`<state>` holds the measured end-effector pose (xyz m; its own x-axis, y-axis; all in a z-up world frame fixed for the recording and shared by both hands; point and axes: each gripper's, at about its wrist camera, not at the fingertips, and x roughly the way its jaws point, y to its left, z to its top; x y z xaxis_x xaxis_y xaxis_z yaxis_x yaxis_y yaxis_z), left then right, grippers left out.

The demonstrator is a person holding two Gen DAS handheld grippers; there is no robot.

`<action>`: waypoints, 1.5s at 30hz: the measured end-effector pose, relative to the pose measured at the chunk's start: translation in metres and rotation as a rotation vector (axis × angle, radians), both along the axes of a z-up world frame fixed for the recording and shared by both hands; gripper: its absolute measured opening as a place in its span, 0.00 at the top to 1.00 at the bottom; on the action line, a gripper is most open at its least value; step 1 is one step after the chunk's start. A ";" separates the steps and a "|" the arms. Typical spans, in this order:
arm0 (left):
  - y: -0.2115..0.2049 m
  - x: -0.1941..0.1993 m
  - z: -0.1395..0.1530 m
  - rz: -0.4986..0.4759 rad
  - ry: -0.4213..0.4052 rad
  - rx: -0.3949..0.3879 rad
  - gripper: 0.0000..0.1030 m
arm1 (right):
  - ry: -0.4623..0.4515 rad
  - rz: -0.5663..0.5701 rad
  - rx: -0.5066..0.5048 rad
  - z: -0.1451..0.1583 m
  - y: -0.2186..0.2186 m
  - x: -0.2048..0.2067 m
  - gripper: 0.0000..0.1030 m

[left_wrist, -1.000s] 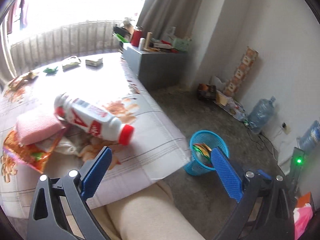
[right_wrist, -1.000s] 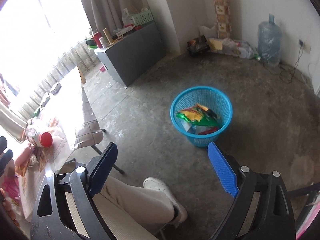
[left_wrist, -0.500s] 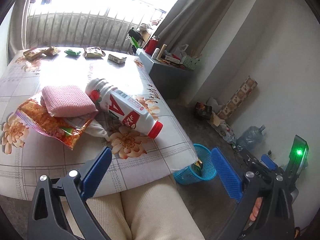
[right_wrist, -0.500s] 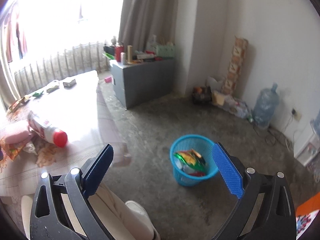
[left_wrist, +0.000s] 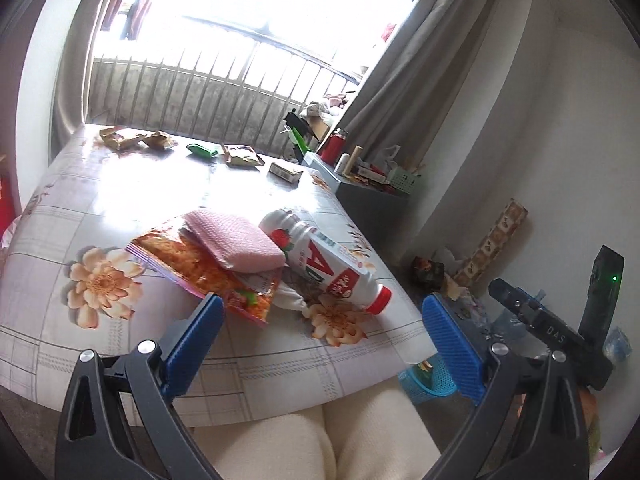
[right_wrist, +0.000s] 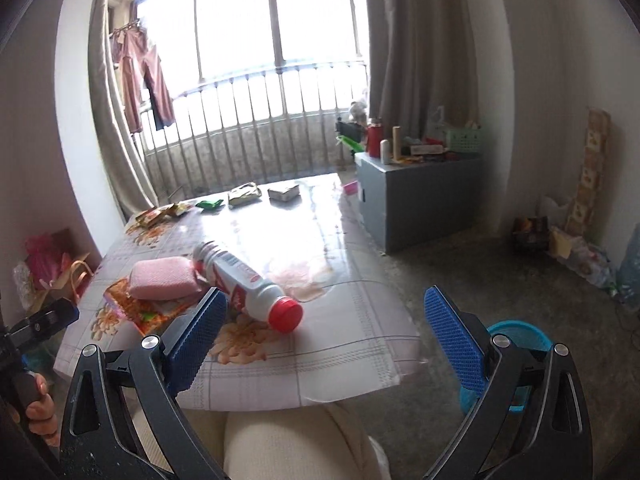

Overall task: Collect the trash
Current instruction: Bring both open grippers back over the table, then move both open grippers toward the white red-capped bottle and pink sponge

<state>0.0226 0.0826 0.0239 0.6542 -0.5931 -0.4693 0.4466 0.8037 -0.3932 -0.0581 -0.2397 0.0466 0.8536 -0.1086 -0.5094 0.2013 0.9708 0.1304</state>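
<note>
A white bottle with a red cap (left_wrist: 328, 266) lies on its side on the flowered table (left_wrist: 120, 184), beside a pink sponge (left_wrist: 232, 242) resting on an orange snack bag (left_wrist: 208, 272). They also show in the right wrist view: the bottle (right_wrist: 244, 280), the sponge (right_wrist: 162, 282), the bag (right_wrist: 140, 312). My left gripper (left_wrist: 320, 328) is open and empty, just short of the table's near edge. My right gripper (right_wrist: 324, 328) is open and empty, in front of the bottle's cap. A blue trash basket (right_wrist: 516, 336) stands on the floor to the right, partly hidden; it also shows in the left wrist view (left_wrist: 428, 380).
Several small wrappers (left_wrist: 240, 156) and a box (left_wrist: 286, 172) lie at the table's far edge. A grey cabinet (right_wrist: 416, 196) with clutter stands right of the table. The person's knees (right_wrist: 296, 444) are under the grippers. Bags (right_wrist: 52, 264) sit on the floor at the left.
Both grippers have swung up and to the left, from the floor and basket toward the table. The bottle, sponge and bag now lie ahead of both. Both grippers stay open.
</note>
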 end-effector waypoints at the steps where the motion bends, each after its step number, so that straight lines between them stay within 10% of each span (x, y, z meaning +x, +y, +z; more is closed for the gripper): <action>1: 0.004 0.002 -0.002 0.010 0.008 0.002 0.06 | 0.013 0.017 0.007 -0.001 0.005 0.004 0.08; 16: 0.027 0.063 0.004 0.046 0.000 0.078 0.06 | 0.096 0.099 0.194 -0.017 0.018 0.029 0.08; 45: 0.039 0.074 0.002 0.043 0.018 0.032 0.06 | 0.162 0.225 0.210 -0.025 0.033 0.055 0.08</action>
